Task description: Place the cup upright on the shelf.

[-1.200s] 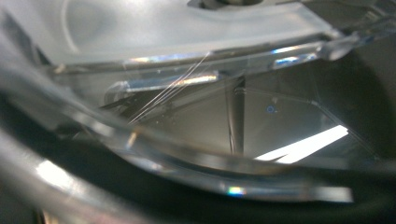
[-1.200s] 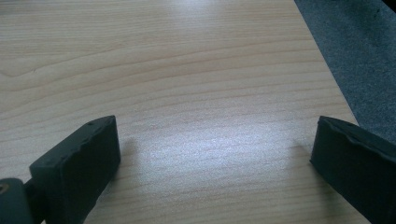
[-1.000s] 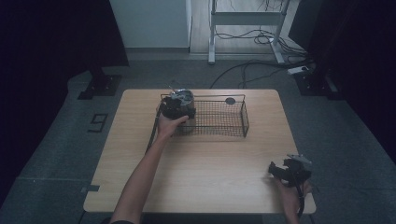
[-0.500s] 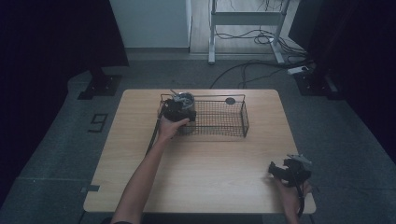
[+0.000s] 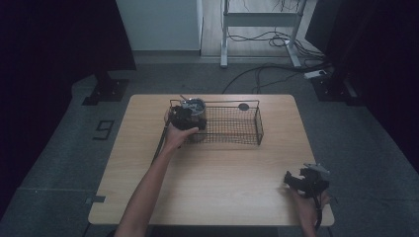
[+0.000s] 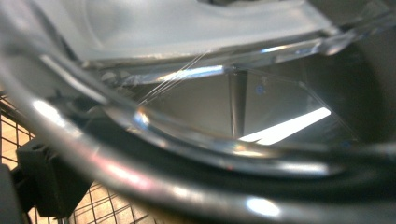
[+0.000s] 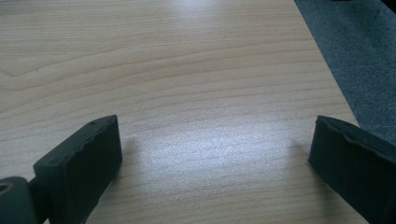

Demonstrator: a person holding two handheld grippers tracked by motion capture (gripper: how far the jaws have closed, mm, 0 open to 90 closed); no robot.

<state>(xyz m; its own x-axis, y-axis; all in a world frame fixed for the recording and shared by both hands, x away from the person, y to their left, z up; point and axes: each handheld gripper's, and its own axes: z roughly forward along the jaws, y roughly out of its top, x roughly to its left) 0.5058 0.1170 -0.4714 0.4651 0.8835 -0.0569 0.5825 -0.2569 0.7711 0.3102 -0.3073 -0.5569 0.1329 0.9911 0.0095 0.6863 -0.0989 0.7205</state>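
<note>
A shiny metal pot is held at the left end of a wire basket by the left claw, so a placing or lifting step is judged to be in hand; which of the two cannot be told. The next move would call for clearance of the basket's rim. In the left gripper view the pot's bright curved rim is seen very close; whether that claw is clamped cannot be told. The right claw is spread wide apart, empty, low over the counter near its right front corner.
</note>
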